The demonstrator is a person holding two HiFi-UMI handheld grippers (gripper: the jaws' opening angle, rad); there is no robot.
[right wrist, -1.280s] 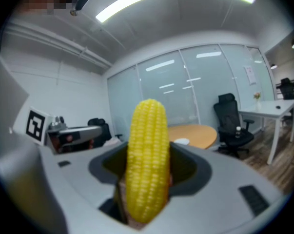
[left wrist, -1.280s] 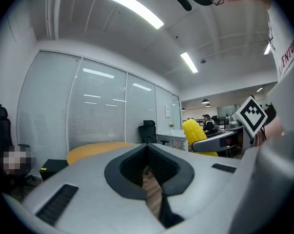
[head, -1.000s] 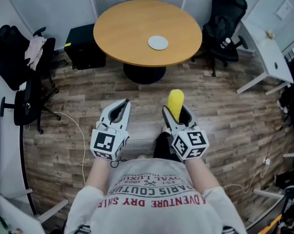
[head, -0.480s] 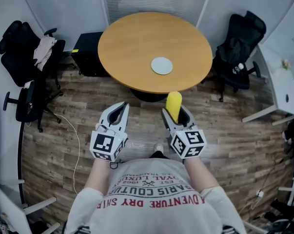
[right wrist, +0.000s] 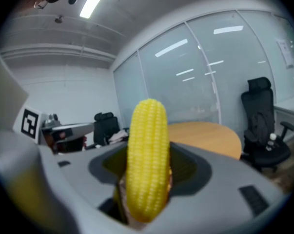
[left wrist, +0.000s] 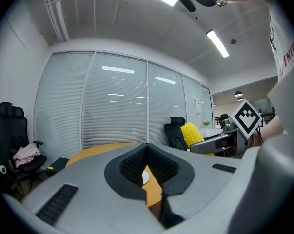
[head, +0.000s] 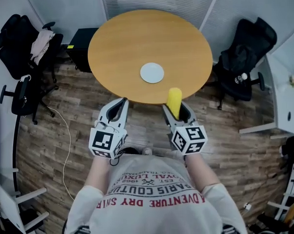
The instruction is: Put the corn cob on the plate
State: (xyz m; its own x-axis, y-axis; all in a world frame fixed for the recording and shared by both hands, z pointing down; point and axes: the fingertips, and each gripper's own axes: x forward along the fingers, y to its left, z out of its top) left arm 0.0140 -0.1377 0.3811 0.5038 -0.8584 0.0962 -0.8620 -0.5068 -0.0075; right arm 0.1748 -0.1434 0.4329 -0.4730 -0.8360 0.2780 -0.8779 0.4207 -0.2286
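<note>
Right gripper (head: 177,112) jaws clamp the corn cob (head: 174,99), long axis pointing ahead over the bench's (head: 132,30) near edge. The plate (head: 151,72) sits ahead-left, mid-bench. Left gripper (head: 119,107) jaws are closed, empty.

Round wooden table (head: 137,38), plank floor (head: 39,145)

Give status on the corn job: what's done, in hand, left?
Done: the corn cob is picked up, clamped in the right gripper and sticking out past its jaws.
In hand: the cob hangs at the near edge of the round table, short of the white plate, which lies bare. The left gripper is shut and empty.
Left: reach forward over the plate, lower the cob, open the jaws.
</note>
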